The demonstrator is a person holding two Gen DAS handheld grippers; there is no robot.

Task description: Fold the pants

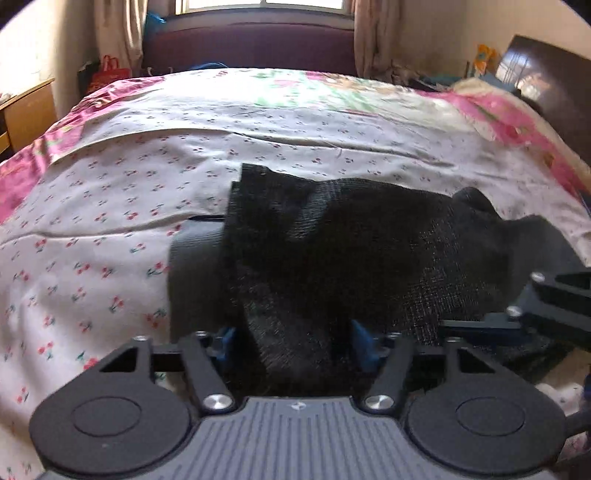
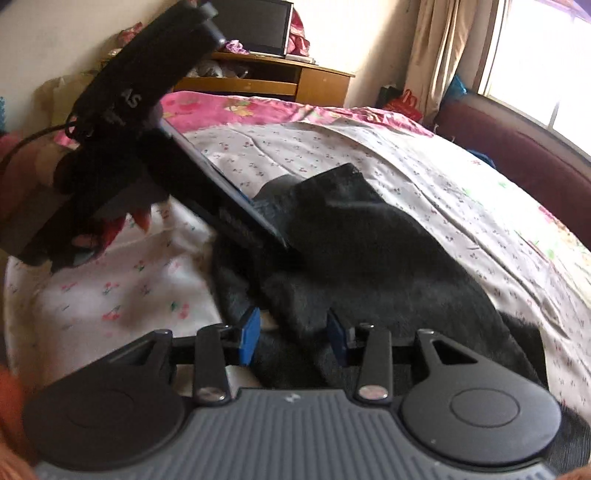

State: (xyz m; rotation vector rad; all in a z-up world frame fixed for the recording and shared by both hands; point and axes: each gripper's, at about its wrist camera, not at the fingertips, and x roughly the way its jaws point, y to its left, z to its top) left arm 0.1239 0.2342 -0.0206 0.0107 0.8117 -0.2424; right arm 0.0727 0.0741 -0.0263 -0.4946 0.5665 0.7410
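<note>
Black pants [image 1: 332, 236] lie bunched on a bed with a cherry-print sheet [image 1: 92, 206]. My left gripper [image 1: 291, 343] has its blue pads [image 1: 360, 345] on either side of a fold of the pants, which drape over and hide the fingers. In the right wrist view the pants [image 2: 369, 251] stretch away across the sheet [image 2: 443, 177]. My right gripper [image 2: 293, 338] holds a bunch of the black cloth between its blue pads [image 2: 249, 336]. The left gripper's body [image 2: 140, 122] shows at upper left, its fingers reaching down into the cloth.
A dark red couch [image 1: 251, 48] stands under the window beyond the bed. A wooden desk [image 2: 295, 81] with a monitor [image 2: 255, 27] stands by the wall. A dark headboard [image 1: 546, 85] is at the right. Bags sit on the floor near the curtain [image 2: 402, 103].
</note>
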